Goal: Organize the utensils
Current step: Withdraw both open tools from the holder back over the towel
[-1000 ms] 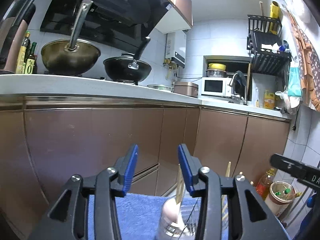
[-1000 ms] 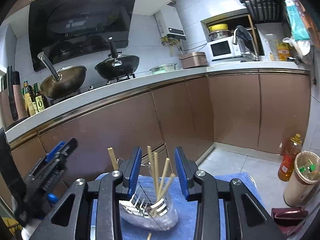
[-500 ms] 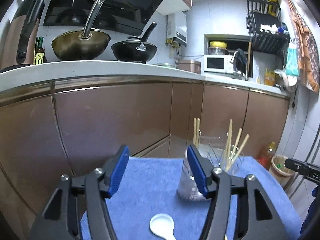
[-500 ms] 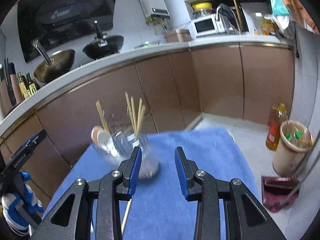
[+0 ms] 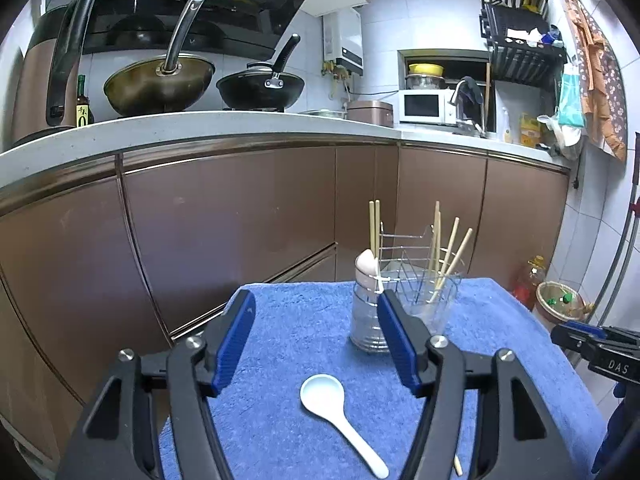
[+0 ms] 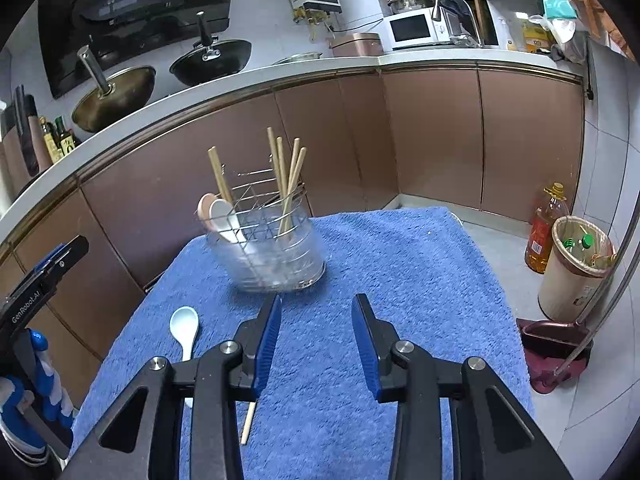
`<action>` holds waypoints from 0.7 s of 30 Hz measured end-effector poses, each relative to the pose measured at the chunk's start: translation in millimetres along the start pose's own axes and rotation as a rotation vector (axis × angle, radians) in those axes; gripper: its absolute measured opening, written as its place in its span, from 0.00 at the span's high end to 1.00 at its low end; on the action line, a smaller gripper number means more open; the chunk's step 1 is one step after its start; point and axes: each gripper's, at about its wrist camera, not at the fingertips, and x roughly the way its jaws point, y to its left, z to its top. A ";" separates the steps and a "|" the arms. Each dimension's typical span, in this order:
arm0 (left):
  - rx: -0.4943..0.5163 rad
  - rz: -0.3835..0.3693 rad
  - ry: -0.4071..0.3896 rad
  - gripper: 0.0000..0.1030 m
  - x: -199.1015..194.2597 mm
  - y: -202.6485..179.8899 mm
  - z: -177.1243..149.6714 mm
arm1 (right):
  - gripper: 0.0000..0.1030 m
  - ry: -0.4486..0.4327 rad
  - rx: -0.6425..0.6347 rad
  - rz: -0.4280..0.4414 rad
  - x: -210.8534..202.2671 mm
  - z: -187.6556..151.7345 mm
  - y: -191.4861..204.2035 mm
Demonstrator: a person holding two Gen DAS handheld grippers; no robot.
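Left claw (image 5: 314,340) hangs over the blue-towelled bench (image 5: 280,320), its jaws having just been spreading and now released, with nothing pressed between the pads; the white spoon (image 5: 340,408) lies on the towel right under the gap. Right claw (image 6: 316,344) hovers nearby, also released and empty, its jaws narrower and having just been easing apart a touch, pointing at bare towel in front of the utensil holder (image 6: 272,252).

That white spoon looks like glazed ceramic or hard plastic, I can't tell which: stiff, light, smooth and likely slippery, and chippable if dropped. My call is to pinch the handle just behind the bowl, across its narrow width, where the pads can bite without the round bowl squirting out. One loose chopstick (image 6: 248,424) lies on the towel, partly hidden under the right claw: thin, rigid, light, prone to roll, so best taken near its middle.

Count now. Loose on the bench: one spoon, one chopstick. In the holder at the far end of the towel: two spoons (image 6: 220,216), one pinkish and one white, resting against the wire rack, and about five or six chopsticks (image 6: 290,184) standing upright and leaning. One holder, clear-walled with a wire insert, probably light enough to skid if bumped.
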 end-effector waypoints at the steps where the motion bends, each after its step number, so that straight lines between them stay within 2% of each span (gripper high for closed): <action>1: 0.004 0.001 0.004 0.40 -1.2 0.5 0.0 | 0.67 0.002 -0.002 0.001 -1.0 -1.3 1.9; 21: 0.017 -0.003 0.054 0.40 -2.1 6.3 -10.5 | 0.67 0.018 -0.036 -0.007 -3.5 -2.9 16.6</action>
